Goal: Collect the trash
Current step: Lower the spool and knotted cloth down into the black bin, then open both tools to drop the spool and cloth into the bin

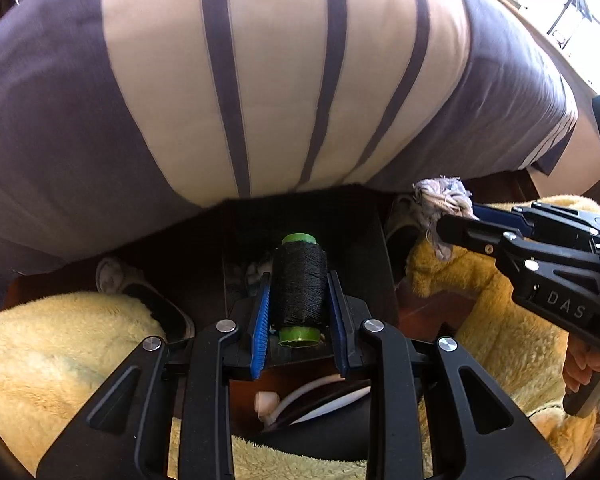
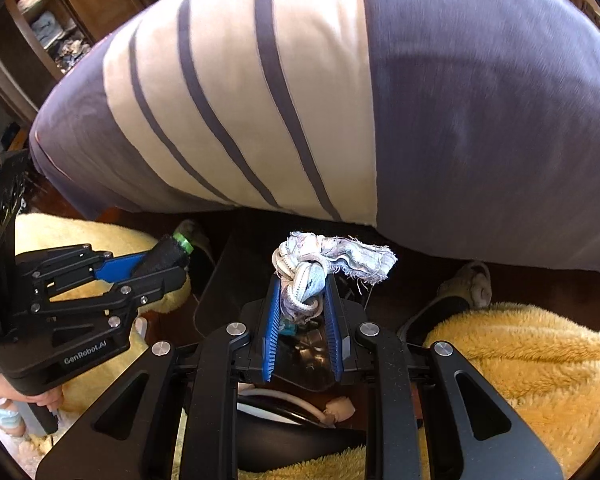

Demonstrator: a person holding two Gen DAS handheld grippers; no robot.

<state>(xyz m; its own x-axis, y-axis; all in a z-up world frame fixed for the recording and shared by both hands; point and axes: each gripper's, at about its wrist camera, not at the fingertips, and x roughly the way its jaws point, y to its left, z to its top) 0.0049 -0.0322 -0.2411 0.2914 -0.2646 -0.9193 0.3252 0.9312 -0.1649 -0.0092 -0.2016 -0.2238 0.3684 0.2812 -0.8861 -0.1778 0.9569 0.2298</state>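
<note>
A: What is held, and how does it lie?

B: A spool of black thread on a green plastic core (image 1: 299, 287) is clamped in the left gripper (image 1: 300, 300), long axis along the fingers. A frayed, knotted scrap of pale blue cloth and cord (image 2: 312, 270) is pinched in the right gripper (image 2: 305, 304).

A: And beyond the claws?

B: A dark open container (image 2: 220, 280) is seen just past both tips, under the striped pillow (image 1: 260, 80). Its depth and contents cannot be made out.

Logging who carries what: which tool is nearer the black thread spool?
Left. The left tool is clamped on the black thread spool. The right tool sits off to its side, apart, gripping a frayed rag knot.
</note>
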